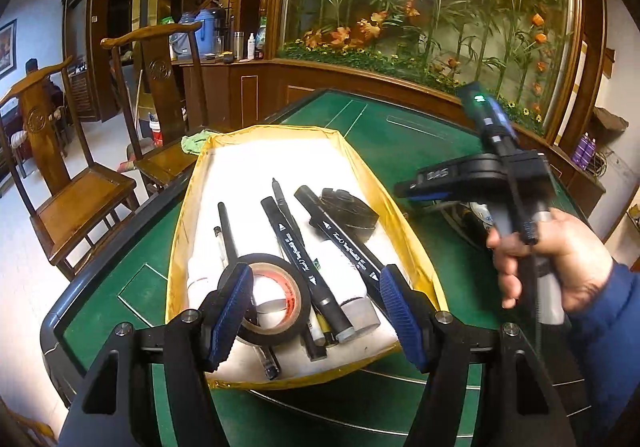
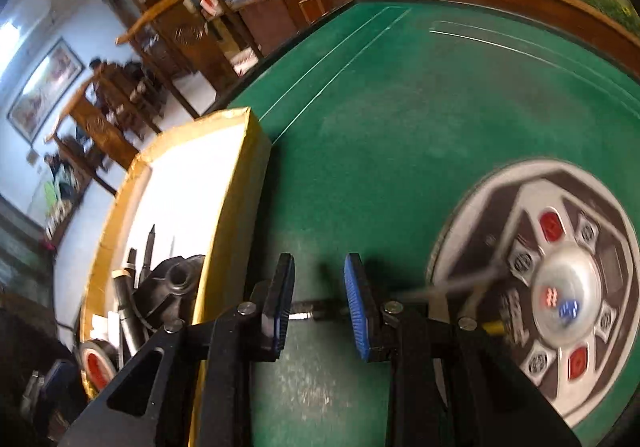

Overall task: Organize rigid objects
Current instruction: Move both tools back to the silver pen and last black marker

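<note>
On the green counter [image 1: 400, 135] stands a yellow-rimmed tray [image 1: 408, 231] that gathers 3 markers [image 1: 304, 263], a tape roll [image 1: 276, 299] and other pieces in 1 place. Above it, the left gripper [image 1: 316, 311] is spread and empty. Beside the tray, the right gripper [image 2: 318, 307] is parted and pinches nothing.

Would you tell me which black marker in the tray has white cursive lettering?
The rightmost black marker, beside the black round part; the others lack cursive script.

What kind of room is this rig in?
Probably a home or teahouse game room: an automatic mahjong table with green felt and a central dice hub, carved wooden chairs, and a glass case of artificial flowers.
</note>
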`<state>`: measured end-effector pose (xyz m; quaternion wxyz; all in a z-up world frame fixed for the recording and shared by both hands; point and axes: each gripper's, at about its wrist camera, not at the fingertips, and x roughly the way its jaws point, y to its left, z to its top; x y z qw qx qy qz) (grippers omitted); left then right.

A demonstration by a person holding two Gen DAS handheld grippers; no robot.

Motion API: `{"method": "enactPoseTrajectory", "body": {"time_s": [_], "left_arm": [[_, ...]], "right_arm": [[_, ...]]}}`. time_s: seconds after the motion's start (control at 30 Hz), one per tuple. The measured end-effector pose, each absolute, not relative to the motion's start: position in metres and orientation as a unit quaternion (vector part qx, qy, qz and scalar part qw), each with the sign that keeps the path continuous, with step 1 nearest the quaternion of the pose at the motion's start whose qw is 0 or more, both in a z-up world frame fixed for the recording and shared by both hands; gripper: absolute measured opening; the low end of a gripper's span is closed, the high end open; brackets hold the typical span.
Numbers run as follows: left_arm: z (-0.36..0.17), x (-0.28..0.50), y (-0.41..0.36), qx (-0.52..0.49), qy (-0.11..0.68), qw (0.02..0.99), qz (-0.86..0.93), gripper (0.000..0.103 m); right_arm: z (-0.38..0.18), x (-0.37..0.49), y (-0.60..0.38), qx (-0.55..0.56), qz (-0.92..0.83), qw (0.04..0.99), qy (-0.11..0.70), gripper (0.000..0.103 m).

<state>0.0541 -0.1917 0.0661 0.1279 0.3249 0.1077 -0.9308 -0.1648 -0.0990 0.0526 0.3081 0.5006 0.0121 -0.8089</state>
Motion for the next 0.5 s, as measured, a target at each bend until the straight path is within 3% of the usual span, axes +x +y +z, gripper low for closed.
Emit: {"method": "enactPoseTrajectory", "body": {"time_s": [0.27, 0.5], "left_arm": [[0.068, 0.054, -0.186, 0.328, 0.104, 0.119, -0.931, 0.069], [0.074, 0.051, -0.163, 0.33, 0.091, 0.094, -0.935, 0.069]], "right_arm": [[0.044, -0.133, -0.076, 0.497, -0.798, 0.317, 0.125, 0.023], [0.044, -0.084, -0.006, 0.499, -0.789, 0.333, 0.13, 0.027]]}}
